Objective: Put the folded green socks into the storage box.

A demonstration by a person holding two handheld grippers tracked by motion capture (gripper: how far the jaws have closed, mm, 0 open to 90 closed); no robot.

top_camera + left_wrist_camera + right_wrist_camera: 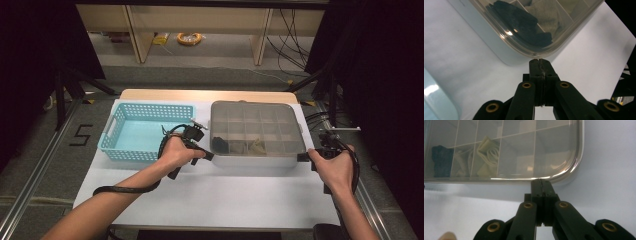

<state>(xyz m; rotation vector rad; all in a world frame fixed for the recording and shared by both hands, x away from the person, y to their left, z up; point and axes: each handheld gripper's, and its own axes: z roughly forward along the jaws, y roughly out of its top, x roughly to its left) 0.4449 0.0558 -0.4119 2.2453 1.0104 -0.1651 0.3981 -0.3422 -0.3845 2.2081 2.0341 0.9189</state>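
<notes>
Right gripper view: lidded divided box (524, 150), folded cloths (489, 152) probably inside.

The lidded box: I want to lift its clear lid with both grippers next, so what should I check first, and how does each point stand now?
1. Left gripper at the lid's near left corner, jaws shut: ok.
2. Right gripper at the near right corner, jaws shut: ok.
3. Jaw tips caught under the lid's rim: cannot tell.
4. Lid lying flat on the box: ok.
5. Folded cloths inside, below the lid: ok.
6. Blue basket standing apart from the box: ok.
</notes>
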